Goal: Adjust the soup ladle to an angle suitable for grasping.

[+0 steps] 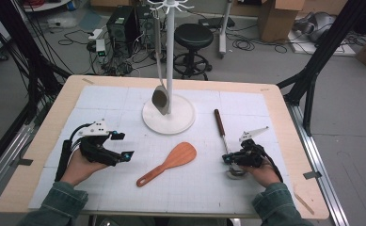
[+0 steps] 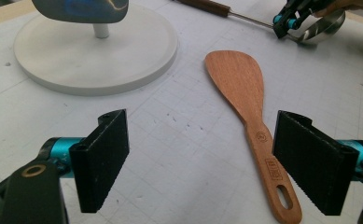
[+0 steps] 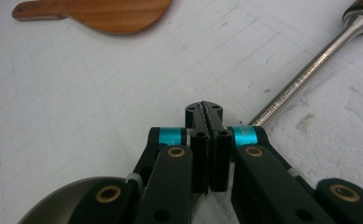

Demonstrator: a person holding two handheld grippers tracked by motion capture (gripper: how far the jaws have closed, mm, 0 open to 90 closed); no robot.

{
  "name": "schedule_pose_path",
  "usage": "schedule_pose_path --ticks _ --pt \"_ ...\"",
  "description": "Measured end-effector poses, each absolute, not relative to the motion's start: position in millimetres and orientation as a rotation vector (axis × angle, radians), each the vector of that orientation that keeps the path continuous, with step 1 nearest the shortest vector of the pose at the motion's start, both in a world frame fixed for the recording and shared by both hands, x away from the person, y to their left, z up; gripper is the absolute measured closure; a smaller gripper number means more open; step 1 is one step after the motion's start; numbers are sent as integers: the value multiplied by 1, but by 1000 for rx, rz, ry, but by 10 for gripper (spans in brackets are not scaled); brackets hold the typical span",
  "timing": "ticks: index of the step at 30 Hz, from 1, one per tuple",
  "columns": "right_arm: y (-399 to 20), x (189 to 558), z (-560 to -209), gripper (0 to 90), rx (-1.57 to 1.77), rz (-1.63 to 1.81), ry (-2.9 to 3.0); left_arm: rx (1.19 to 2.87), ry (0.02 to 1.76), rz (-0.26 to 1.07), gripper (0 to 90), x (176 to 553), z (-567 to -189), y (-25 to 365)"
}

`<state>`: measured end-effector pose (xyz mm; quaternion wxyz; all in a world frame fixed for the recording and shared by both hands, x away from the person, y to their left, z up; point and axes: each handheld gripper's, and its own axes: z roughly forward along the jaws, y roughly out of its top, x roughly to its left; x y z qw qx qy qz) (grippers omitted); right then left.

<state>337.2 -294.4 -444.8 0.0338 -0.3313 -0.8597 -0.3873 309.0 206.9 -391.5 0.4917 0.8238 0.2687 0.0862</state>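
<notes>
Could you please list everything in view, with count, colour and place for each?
table: one, pale wood rim under a white gridded mat.
rack: one, white, round base and pole at centre back of the mat.
hung spoon: one, grey metal, hanging on the rack, bowl just above the base.
spatula: one, brown wood, flat on the mat at centre front.
ladle: one, steel with a dark brown handle, flat on the mat at right, bowl under the right gripper.
stool: one, black, on the floor behind the table.
boxes: several, brown cardboard, floor at back right.
left gripper: one, black, jaws open, left of the spatula.
right gripper: one, black, jaws shut beside the ladle's shaft.
</notes>
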Motion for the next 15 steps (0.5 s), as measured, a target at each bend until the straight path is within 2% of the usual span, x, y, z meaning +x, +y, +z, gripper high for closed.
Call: schedule_pose_path --ticks 15 --pt "-304 349 -437 898 -1125 -1340 -2619 1997 653 211 194 309 -391 208"
